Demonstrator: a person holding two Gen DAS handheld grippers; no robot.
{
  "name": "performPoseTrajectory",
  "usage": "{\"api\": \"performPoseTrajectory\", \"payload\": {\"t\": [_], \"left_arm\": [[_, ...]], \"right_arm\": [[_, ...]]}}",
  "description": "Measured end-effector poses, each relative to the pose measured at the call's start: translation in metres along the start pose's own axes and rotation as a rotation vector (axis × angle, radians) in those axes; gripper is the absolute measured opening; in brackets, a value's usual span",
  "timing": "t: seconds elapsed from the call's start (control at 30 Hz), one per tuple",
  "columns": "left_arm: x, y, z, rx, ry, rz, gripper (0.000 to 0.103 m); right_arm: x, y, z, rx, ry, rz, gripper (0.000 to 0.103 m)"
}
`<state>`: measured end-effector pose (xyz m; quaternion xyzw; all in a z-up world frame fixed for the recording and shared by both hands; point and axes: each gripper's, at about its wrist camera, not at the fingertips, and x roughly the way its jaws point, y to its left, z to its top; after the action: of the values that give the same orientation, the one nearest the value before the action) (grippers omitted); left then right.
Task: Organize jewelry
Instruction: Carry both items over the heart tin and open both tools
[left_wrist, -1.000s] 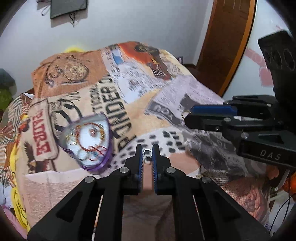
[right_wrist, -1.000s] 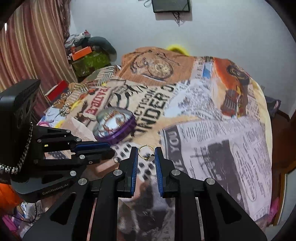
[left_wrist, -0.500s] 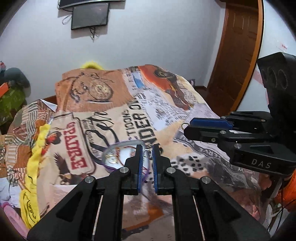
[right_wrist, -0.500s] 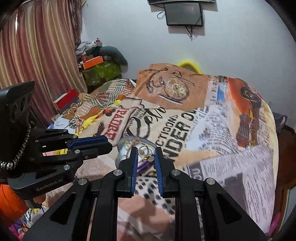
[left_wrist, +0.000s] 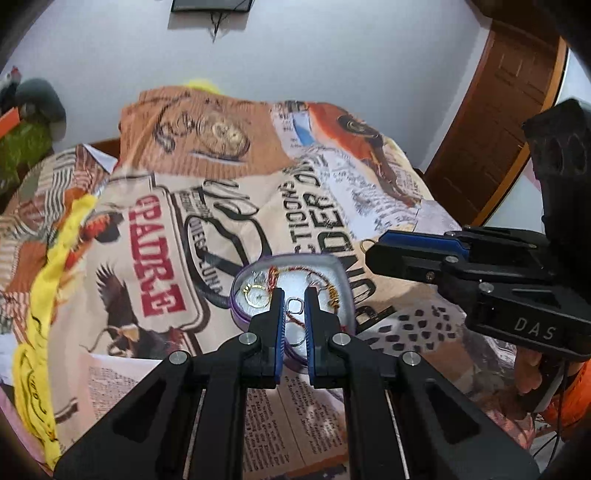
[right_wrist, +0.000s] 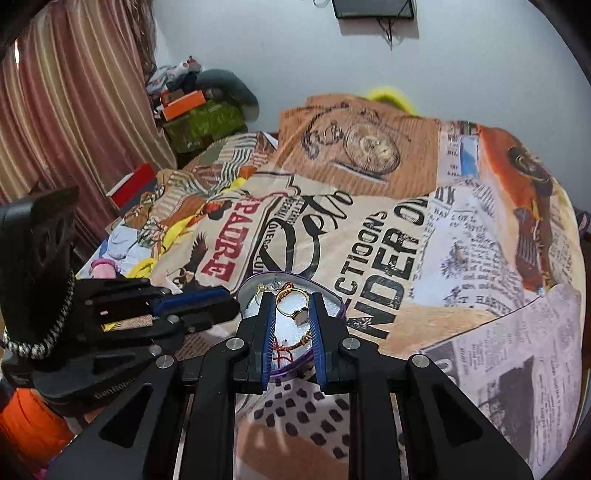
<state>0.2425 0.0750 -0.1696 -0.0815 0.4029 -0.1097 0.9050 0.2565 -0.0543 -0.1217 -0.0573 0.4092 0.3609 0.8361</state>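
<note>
A heart-shaped purple jewelry box (left_wrist: 338, 275) with a white lining lies open on the printed bedspread; it also shows in the right wrist view (right_wrist: 332, 297). It holds a gold ring (left_wrist: 255, 295), a red thread bracelet (left_wrist: 317, 275) and other small pieces. My left gripper (left_wrist: 294, 305) is shut on a small silver ring (left_wrist: 294, 305), held over the box. My right gripper (right_wrist: 293, 309) is shut on a gold ring with a stone (right_wrist: 291, 304), also over the box. The right gripper shows at the right of the left wrist view (left_wrist: 373, 249).
The bedspread (right_wrist: 406, 229) covers the whole bed. A yellow cloth (left_wrist: 48, 280) lies along its left side. Boxes and clutter (right_wrist: 195, 114) stand by the striped curtain (right_wrist: 66, 99). A wooden door (left_wrist: 498, 110) is at the right.
Both grippers have moved forward with their rings, so the box now lies right under the fingertips. Both stayed shut on their rings.
</note>
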Motion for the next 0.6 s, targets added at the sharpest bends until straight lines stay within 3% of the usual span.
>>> {"api": "performPoseTrajectory", "payload": {"t": [0.2,0.47,0.6], "left_arm": [[0.016,-0.005,-0.007,0.036,0.026,-0.001,0.008],[0.014,-0.008,-0.006,0.085,-0.009,0.037,0.009],[0.01,-0.002,-0.005,0.075,-0.012,0.068,0.022]], "right_arm": [[0.015,-0.001,0.004,0.005,0.038,0.004,0.016],[0.025,-0.006,0.006,0.03,0.062,0.037,0.016],[0.025,-0.005,0.006,0.03,0.064,0.037,0.016]]}}
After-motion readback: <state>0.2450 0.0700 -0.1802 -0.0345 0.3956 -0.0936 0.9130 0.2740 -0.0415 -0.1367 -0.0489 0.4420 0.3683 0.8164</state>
